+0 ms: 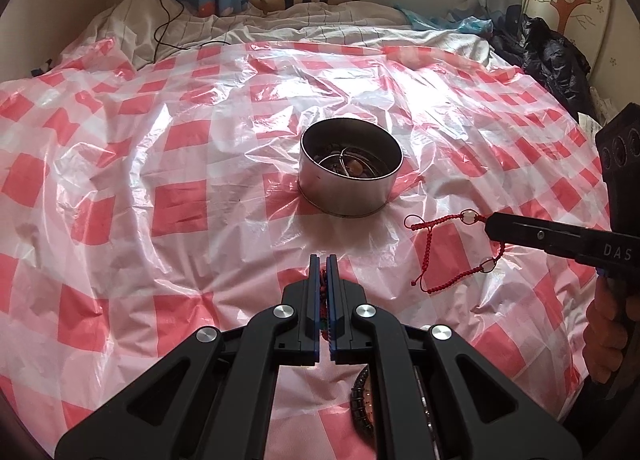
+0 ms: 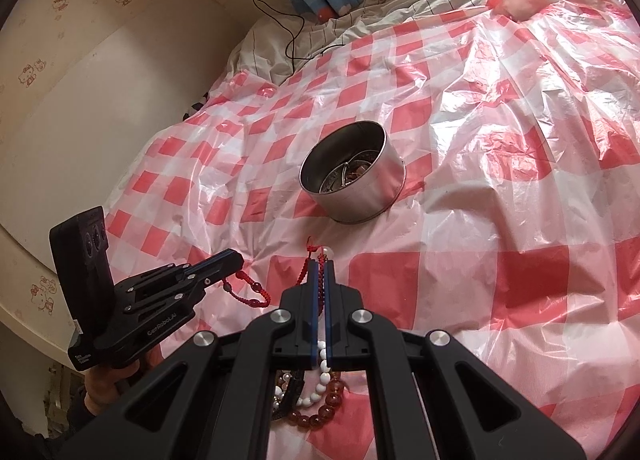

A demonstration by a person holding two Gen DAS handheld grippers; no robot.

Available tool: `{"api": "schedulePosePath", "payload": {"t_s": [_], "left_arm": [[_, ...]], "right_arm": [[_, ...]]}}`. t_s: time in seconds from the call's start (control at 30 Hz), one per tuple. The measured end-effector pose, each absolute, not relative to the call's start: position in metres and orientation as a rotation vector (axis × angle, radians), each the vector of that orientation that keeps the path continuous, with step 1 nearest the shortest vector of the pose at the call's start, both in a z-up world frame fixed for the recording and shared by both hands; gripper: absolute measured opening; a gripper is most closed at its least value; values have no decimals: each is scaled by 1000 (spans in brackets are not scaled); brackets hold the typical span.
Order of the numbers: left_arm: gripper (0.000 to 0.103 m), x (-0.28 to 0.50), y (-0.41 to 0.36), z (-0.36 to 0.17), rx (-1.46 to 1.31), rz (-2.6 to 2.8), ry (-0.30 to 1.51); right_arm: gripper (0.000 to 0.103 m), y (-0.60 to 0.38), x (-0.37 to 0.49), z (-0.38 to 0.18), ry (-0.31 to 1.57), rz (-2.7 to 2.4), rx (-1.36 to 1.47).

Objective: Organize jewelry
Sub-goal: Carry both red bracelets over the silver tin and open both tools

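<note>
A round metal tin [image 1: 351,171] stands on the red-and-white checked plastic sheet [image 1: 160,163] and holds several pieces of jewelry; it also shows in the right wrist view [image 2: 352,173]. My left gripper [image 1: 323,260] is shut on a red cord bracelet with dark beads [image 2: 248,294], which hangs from its tips. My right gripper [image 2: 319,263] is shut on another red braided cord bracelet with clear beads [image 1: 452,256], held above the sheet right of the tin. White and amber bead bracelets [image 2: 320,400] lie under the right gripper.
A dark beaded bracelet [image 1: 360,400] lies under my left gripper. A black cable [image 1: 160,11] runs over the white bedding at the back. A black bag [image 1: 548,55] sits at the far right. A wall [image 2: 80,99] borders the bed's left.
</note>
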State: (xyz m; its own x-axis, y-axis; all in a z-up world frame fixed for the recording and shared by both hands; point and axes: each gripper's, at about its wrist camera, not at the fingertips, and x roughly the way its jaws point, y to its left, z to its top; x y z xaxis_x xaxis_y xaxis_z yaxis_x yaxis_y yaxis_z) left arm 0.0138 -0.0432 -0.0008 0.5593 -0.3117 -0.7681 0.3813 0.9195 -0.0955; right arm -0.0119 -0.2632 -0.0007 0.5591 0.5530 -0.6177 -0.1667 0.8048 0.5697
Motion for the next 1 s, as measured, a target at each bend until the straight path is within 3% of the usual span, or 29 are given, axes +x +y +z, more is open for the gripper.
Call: {"api": "schedulePosePath", "payload": {"t_s": [1.0], "left_arm": [[3,66,-40,28,-74,-406,790]], "right_arm": [[3,-276,37,29,753,374,542]]}}
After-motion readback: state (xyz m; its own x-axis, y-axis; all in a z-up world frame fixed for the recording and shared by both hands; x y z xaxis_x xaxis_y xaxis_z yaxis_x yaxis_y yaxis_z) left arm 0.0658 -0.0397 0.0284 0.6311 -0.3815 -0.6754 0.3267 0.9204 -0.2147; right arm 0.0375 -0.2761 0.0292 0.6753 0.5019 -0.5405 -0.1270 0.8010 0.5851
